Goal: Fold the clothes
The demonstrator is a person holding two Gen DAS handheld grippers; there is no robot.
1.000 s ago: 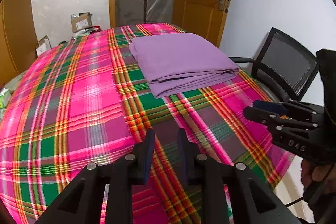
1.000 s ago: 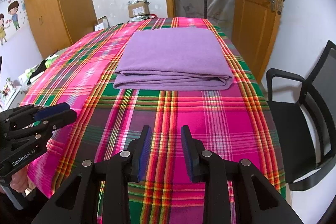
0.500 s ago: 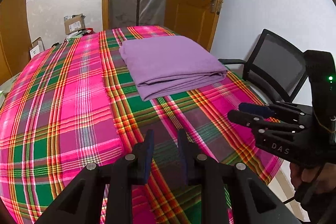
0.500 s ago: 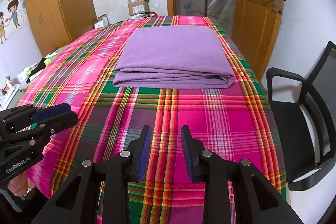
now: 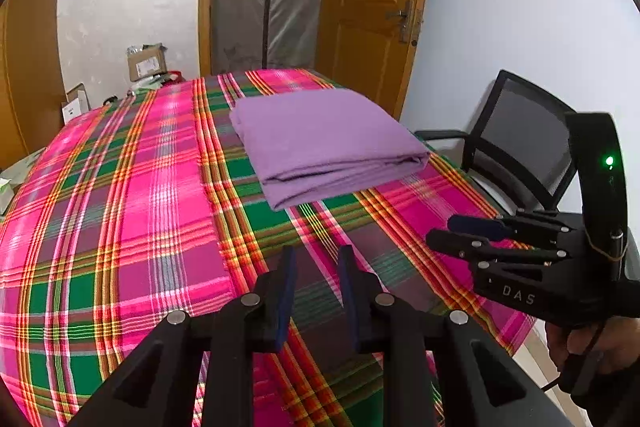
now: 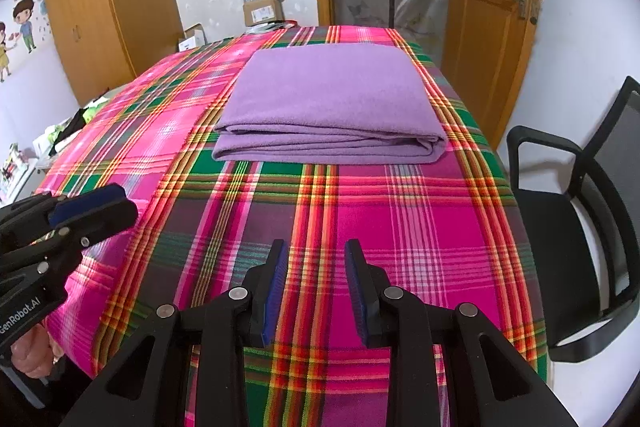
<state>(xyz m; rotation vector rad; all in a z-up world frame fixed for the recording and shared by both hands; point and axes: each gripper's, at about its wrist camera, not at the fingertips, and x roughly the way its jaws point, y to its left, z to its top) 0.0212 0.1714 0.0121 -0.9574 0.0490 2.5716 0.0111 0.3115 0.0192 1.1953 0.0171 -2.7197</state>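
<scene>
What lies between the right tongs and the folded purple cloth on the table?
Only bare pink-and-green plaid tablecloth lies between the right tongs and the folded purple cloth; the right wrist view shows this stretch plainly.

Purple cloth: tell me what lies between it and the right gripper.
Nothing visible: only bare plaid tablecloth lies between the open right gripper and the folded purple cloth. The left gripper stands off to the side.

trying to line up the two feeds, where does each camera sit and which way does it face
Left wrist: sits on the left gripper, looking down across the plaid tablecloth at the folded purple cloth; the right gripper and its hand show at right.
Right wrist: sits on the right gripper, facing the cloth's folded edge squarely; the left gripper shows at left.
Shared: cloth, tablecloth, black chair, door.
</scene>
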